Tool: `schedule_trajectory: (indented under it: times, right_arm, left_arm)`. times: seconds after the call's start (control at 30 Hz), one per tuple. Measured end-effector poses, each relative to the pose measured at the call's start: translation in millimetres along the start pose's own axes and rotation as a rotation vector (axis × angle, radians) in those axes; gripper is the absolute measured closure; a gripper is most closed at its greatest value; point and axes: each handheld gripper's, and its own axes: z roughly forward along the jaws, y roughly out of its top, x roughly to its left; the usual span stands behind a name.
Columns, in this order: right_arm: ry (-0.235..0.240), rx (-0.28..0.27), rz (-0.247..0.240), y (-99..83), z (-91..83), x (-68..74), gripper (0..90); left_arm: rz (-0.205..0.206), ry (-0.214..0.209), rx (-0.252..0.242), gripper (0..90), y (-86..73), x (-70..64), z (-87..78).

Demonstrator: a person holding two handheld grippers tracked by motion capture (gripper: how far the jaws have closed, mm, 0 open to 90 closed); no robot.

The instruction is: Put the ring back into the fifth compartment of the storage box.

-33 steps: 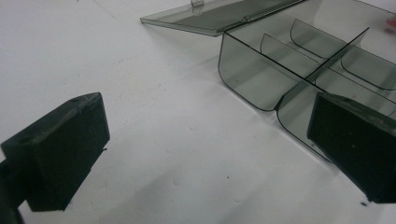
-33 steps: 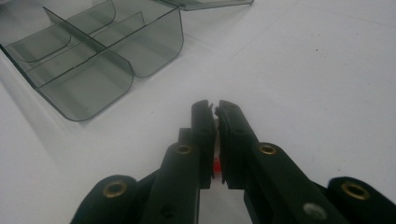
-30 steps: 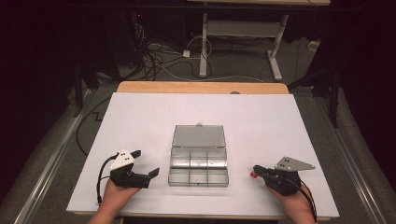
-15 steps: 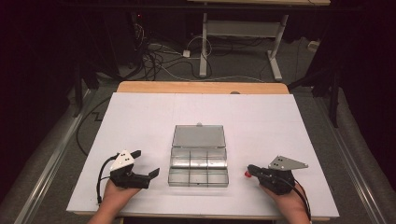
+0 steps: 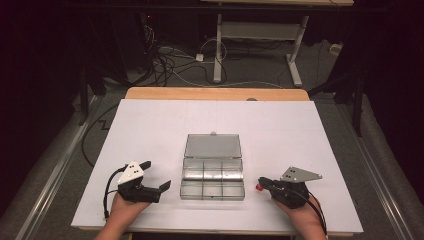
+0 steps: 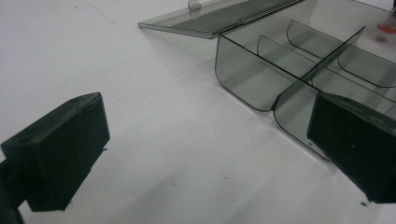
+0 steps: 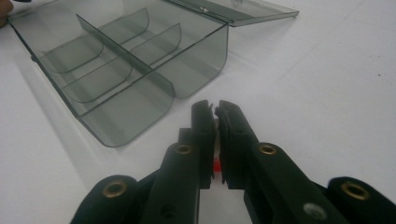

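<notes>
Clear box (image 5: pixel 212 176) lies open, compartments bare.
Left gripper (image 5: pixel 154 176) gapes beside it; right gripper (image 5: pixel 261 183) pinches a small red piece (image 5: pixel 258 187).

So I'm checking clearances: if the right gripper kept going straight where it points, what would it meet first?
Probably the near corner wall of the open clear compartment box, just ahead and left of the right gripper; depth is hard to judge.
</notes>
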Motion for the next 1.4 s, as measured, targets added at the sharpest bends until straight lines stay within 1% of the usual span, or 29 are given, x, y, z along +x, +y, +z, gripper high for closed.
schedule_trajectory:
  times: [0.2, 0.37, 0.5, 0.6, 0.93, 1.2, 1.4]
  right_arm:
    - [0.007, 0.001, -0.007, 1.6, 1.9, 5.1, 87.2]
    - [0.013, 0.002, -0.013, 2.6, 3.4, 7.1, 87.2]
    - [0.018, -0.012, -0.014, 4.3, 1.4, 8.1, 87.2]
    - [0.024, -0.019, -0.014, 6.0, -0.5, 8.5, 87.2]
    - [0.023, -0.053, -0.025, 13.5, -8.9, 12.1, 87.2]
    - [0.022, -0.084, -0.051, 26.8, -14.8, 17.3, 87.2]
    - [0.033, -0.102, -0.083, 40.2, -13.0, 23.5, 87.2]
  left_arm:
    - [0.004, 0.005, 0.008, 0.0, 0.5, -0.3, 0.8]
    - [0.009, 0.000, 0.009, 0.0, 0.4, -0.7, 0.8]
    - [0.013, 0.000, 0.010, 0.0, 0.4, -1.0, 0.9]
    - [0.008, 0.000, 0.008, 0.0, 0.4, -0.7, 0.8]
    - [0.010, -0.007, 0.013, 0.0, 0.6, -0.4, 1.2]
    - [0.007, -0.007, 0.010, 0.0, 0.5, -0.2, 0.9]
    - [0.005, -0.010, 0.009, 0.0, 0.5, 0.3, 0.9]
